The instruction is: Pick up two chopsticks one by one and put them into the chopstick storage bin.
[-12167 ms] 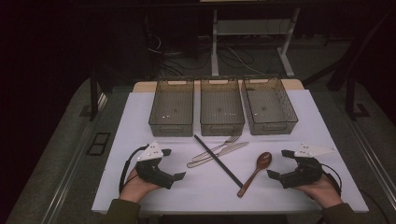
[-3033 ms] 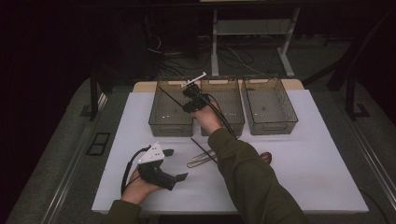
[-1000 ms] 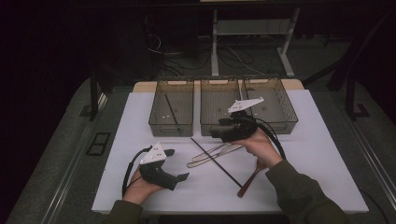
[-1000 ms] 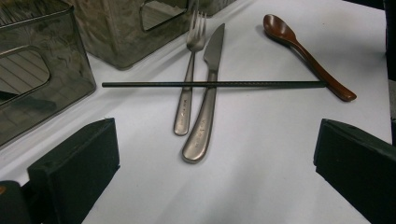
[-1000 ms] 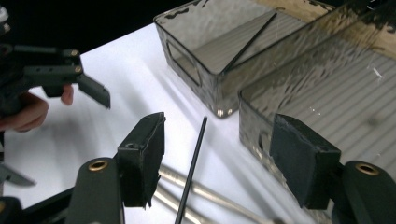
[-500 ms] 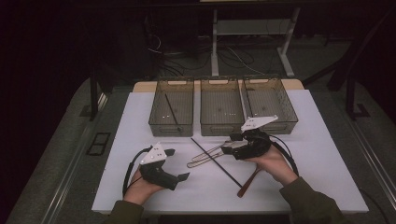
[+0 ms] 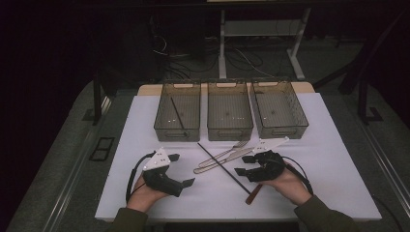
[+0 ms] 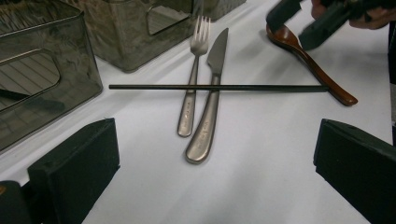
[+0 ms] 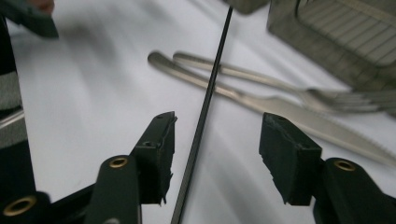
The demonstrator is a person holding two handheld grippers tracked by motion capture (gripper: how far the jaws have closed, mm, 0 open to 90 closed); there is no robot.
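Room: dark floor, cables and a white stand behind a white table (image 7: 338,159).
Bins: three clear bins (image 7: 230,115) stand in a row at the table's far edge; the left bin (image 7: 177,112) holds one black chopstick (image 7: 177,113).
Right gripper (image 7: 246,165): held low over the table, jaws pointing toward the cutlery. Its jaws have just been closing and now stand about half open, one on each side of the loose chopstick (image 9: 205,109).
Grip: in the right gripper view a gap shows between each pad and the stick, so nothing is clamped; that view is blurred, so a light touch on the near pad cannot be ruled out.
Loose chopstick: flat on the table, running between the right fingers (image 9: 287,156) and away past their tips toward the bins. It lies across the fork (image 8: 192,79) and knife (image 8: 208,102).
Fork and knife: side by side, just beyond the right fingertips, handles toward the left gripper.
Spoon (image 8: 308,60): brown wood, under the right hand (image 7: 285,181) in the high view; the chopstick's end touches its handle in the left gripper view.
Left gripper (image 7: 181,170): rests on the table in the left hand (image 7: 142,191), jaws wide apart and holding nothing. The cutlery lies ahead of its fingers (image 8: 74,168), well clear of them.
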